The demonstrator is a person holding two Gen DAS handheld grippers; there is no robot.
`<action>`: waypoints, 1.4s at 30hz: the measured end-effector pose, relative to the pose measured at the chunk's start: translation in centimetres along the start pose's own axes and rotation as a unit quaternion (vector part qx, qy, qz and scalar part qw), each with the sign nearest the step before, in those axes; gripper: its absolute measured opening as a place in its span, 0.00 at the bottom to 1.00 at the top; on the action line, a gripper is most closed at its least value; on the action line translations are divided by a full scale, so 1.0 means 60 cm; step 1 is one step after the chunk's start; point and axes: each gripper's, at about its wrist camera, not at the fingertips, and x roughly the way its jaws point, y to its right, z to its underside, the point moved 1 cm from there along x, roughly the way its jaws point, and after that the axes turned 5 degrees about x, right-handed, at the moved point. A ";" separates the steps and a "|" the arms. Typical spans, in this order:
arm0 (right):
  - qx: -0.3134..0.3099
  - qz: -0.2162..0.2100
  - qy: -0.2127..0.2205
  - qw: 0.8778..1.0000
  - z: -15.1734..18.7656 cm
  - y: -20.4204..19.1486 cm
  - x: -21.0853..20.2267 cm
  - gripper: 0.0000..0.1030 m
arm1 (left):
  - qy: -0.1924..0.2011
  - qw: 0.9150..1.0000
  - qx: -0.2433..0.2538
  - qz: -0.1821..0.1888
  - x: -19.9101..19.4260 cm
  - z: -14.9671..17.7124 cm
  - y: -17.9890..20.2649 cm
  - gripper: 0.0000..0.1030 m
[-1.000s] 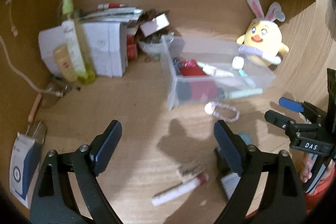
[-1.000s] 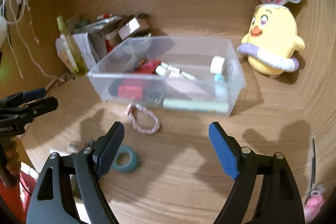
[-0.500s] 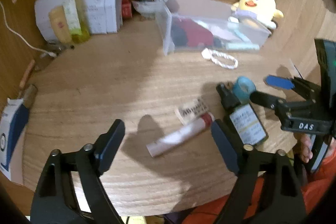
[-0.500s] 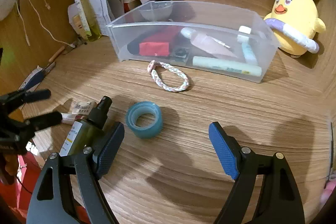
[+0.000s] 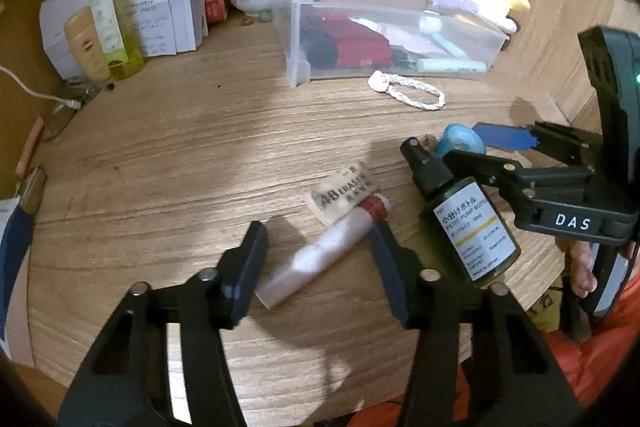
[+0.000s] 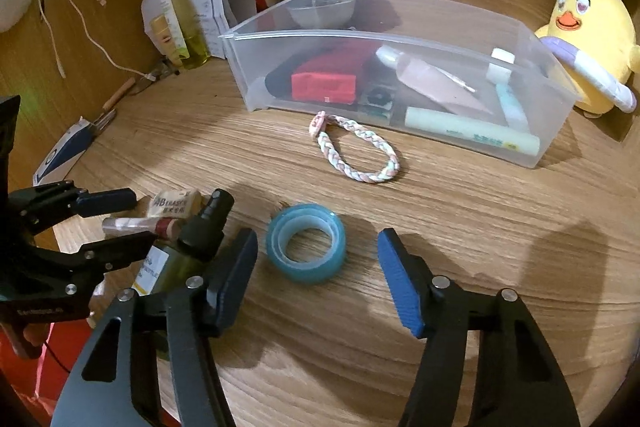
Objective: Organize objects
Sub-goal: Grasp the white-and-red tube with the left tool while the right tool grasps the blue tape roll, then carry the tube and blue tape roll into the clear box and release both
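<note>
a grained wooden desk [image 6: 460,219] is strewn with small items. the left gripper [image 5: 318,253] is spread around a slim white tube [image 5: 324,251]; the right gripper [image 6: 316,259] is spread around a translucent blue tape ring [image 6: 306,243], near a clear plastic bin [image 6: 400,39].

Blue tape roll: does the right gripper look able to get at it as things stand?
Probably yes. The right gripper is open, its jaws either side of the blue tape roll, with nothing between them; the dark spray bottle sits just outside.
</note>
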 end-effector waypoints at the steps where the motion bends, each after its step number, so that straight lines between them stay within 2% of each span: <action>1: -0.001 -0.001 0.000 1.000 -0.001 -0.001 0.001 0.53 | -0.001 1.000 0.003 0.002 -0.001 0.000 0.001 0.45; 8: -0.008 0.006 -0.002 1.000 -0.004 -0.004 0.004 0.40 | -0.006 1.000 0.009 0.001 -0.002 0.001 0.005 0.27; 9: -0.010 0.008 -0.003 1.000 -0.005 -0.005 0.004 0.36 | -0.007 1.000 0.007 0.006 -0.002 0.000 0.004 0.20; 11: -0.013 0.010 -0.003 1.000 -0.005 -0.007 0.004 0.36 | -0.009 1.000 0.002 0.010 0.000 -0.002 0.002 0.14; 16: -0.005 0.010 0.005 1.000 -0.006 0.000 -0.002 0.35 | -0.008 1.000 -0.001 0.011 0.005 -0.011 0.005 0.14; 21: 0.006 0.007 0.026 1.000 -0.016 0.013 -0.024 0.35 | 0.011 1.000 -0.008 0.015 -0.002 -0.031 0.007 0.14; 31: 0.014 0.014 0.060 0.998 -0.048 0.039 -0.061 0.35 | 0.067 0.997 -0.034 0.026 -0.028 -0.089 0.008 0.14; 42: 0.021 0.021 0.117 0.993 -0.103 0.056 -0.105 0.35 | 0.138 0.990 -0.038 0.016 -0.078 -0.162 0.003 0.14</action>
